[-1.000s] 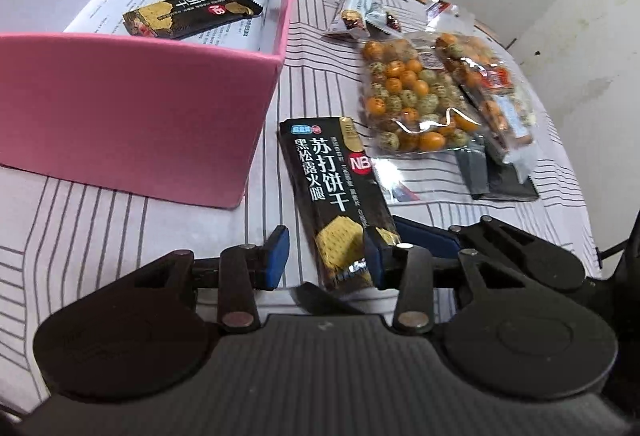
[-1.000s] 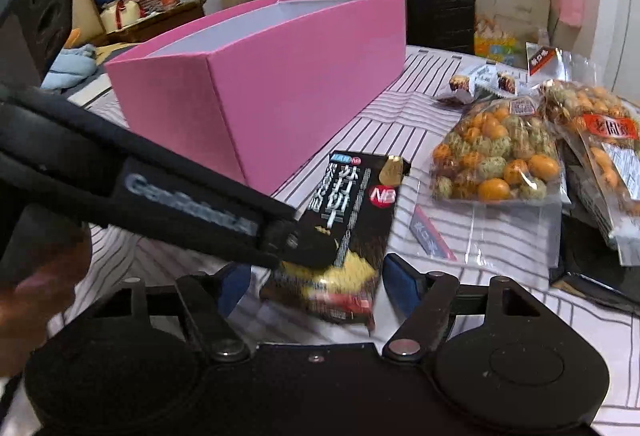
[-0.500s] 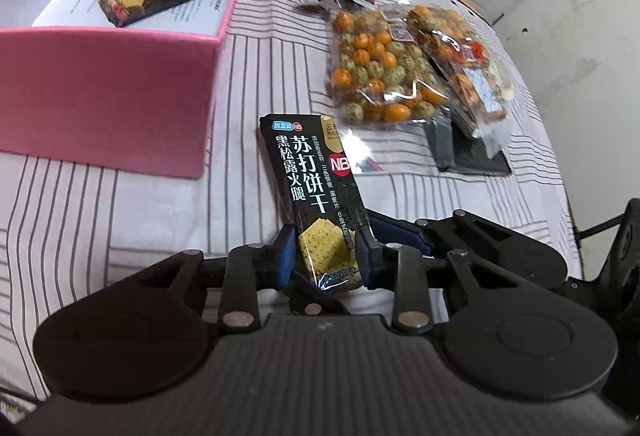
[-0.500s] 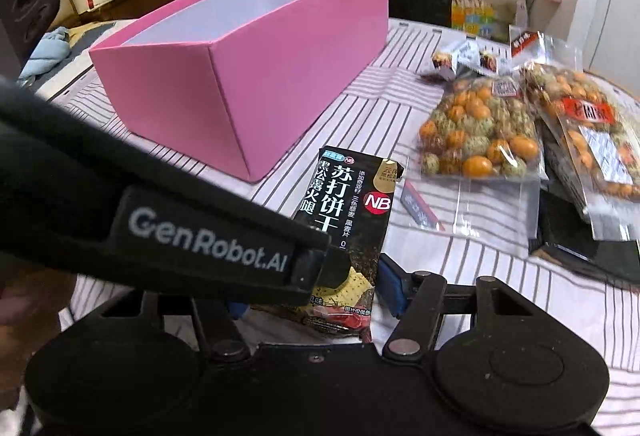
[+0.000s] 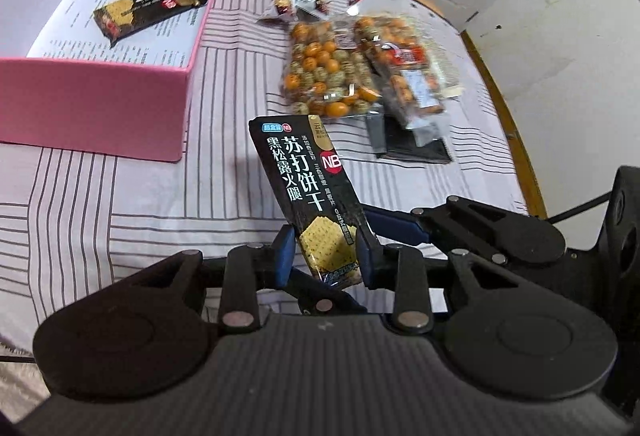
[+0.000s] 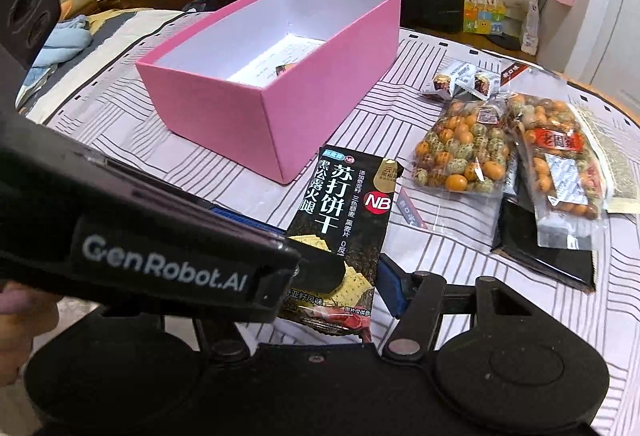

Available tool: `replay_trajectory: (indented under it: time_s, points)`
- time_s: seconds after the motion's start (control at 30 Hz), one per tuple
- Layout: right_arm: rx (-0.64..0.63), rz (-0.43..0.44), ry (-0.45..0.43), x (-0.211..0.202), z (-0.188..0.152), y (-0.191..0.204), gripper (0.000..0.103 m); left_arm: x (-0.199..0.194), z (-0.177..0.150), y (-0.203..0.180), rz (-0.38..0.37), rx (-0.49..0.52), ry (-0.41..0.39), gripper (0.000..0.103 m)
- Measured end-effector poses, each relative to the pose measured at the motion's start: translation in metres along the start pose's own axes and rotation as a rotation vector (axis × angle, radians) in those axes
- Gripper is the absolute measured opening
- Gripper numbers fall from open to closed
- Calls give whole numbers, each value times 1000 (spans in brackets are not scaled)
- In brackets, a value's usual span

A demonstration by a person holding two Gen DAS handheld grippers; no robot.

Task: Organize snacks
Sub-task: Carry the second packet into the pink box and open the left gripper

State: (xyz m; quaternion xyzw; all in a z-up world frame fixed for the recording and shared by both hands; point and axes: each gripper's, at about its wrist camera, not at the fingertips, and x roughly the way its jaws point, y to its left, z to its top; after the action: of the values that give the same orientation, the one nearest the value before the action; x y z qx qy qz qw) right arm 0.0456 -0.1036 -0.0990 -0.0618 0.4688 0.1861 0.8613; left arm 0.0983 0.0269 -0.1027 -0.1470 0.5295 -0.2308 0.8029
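The left gripper (image 5: 324, 256) is clamped on the lower end of a black cracker packet (image 5: 308, 192), holding it lifted and tilted above the striped tablecloth (image 5: 120, 188) at the centre of the frame. The right gripper (image 6: 384, 288) sits low in its own view with jaws spread, one blue pad beside the packet's edge, not pinching it. In the upper left stands the pink box (image 5: 96, 108), with a second cracker packet (image 5: 148, 8) lying inside. Bags of orange and green nuts (image 5: 328, 72) lie to the upper right.
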Motion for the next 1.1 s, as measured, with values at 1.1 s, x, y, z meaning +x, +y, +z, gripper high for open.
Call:
replay_trajectory:
  time_s: [1.1]
  points:
    - [-382, 76, -133, 53, 147, 66, 66, -78, 106, 84, 152, -106, -188, 32]
